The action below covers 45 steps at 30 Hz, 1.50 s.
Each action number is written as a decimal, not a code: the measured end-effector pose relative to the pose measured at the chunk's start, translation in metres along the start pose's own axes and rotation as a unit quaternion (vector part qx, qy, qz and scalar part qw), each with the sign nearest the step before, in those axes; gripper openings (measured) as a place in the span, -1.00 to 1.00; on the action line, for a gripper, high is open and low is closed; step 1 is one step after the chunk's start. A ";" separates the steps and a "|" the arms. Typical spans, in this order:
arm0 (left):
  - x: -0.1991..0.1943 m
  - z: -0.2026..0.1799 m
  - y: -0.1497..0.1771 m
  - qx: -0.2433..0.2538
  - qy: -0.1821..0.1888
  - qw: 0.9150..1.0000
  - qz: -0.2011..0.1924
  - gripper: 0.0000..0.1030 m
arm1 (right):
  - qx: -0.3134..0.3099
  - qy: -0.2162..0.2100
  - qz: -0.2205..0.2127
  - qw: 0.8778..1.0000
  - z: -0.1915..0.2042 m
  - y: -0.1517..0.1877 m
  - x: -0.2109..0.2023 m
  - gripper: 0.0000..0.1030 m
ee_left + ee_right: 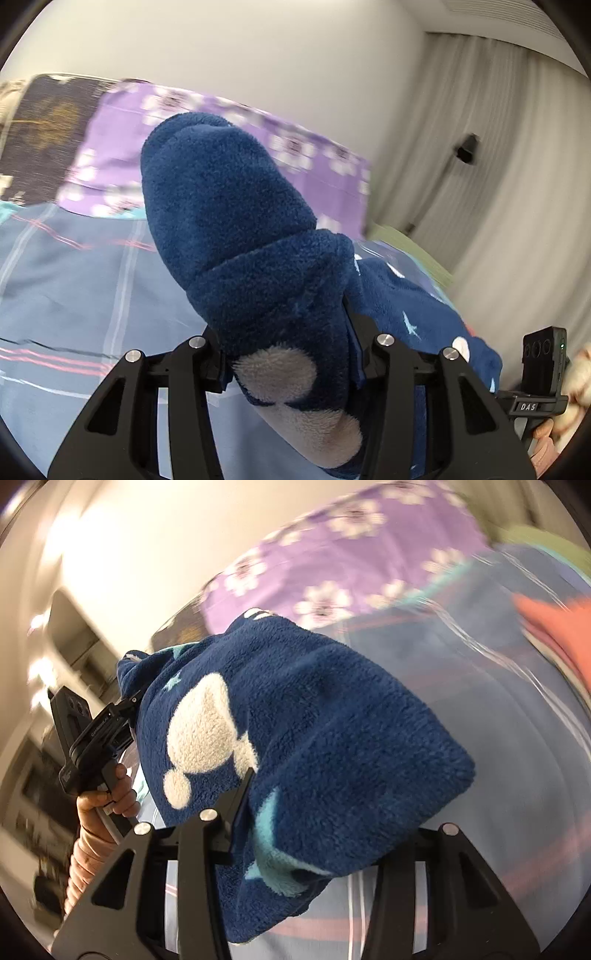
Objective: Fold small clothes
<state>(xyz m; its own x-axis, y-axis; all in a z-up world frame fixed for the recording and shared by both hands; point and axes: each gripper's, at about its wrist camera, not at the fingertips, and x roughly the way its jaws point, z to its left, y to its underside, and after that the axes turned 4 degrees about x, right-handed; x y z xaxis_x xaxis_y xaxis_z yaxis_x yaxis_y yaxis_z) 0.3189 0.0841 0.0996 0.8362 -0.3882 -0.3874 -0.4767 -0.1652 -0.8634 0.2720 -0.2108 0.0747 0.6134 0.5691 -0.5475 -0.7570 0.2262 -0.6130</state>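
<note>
A navy fleece garment [236, 206] with white patches and pale blue stars hangs bunched in the air above the bed. My left gripper [288, 358] is shut on one thick fold of it, fleece filling the gap between the fingers. My right gripper [314, 830] is shut on another part of the same garment [332, 720]; its left finger [242, 805] presses the cloth and the right finger is hidden under it. In the right wrist view the left gripper [131, 701] bites the far end of the fleece, held by a hand [107, 801].
Below lies a bed with a blue plaid sheet [74, 288]. A purple flowered pillow [314, 155] sits at the back, a dark patterned cloth [48, 129] left of it. An orange cloth [561, 635] lies at the right. Grey curtains [498, 166] hang beyond the bed.
</note>
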 end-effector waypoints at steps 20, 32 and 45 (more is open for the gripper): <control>0.143 0.169 -0.008 -0.029 -0.209 0.976 0.062 0.11 | -0.074 0.078 0.022 0.994 0.023 -0.153 0.279 0.08; 0.160 0.181 0.045 0.010 -0.277 0.952 0.133 0.36 | 0.008 0.140 0.040 0.989 -0.046 -0.087 0.311 0.67; -0.002 0.049 0.115 0.053 -0.148 0.986 0.063 0.91 | -0.176 0.200 -0.079 0.961 0.052 0.017 0.101 0.91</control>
<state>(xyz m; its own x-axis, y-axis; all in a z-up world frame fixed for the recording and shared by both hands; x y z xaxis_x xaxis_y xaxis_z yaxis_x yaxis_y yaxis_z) 0.2756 0.1103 -0.0144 0.8218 -0.1162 -0.5578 -0.5642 -0.0299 -0.8251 0.3093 -0.1083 0.0384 0.8052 0.1842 -0.5637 -0.5674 -0.0371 -0.8226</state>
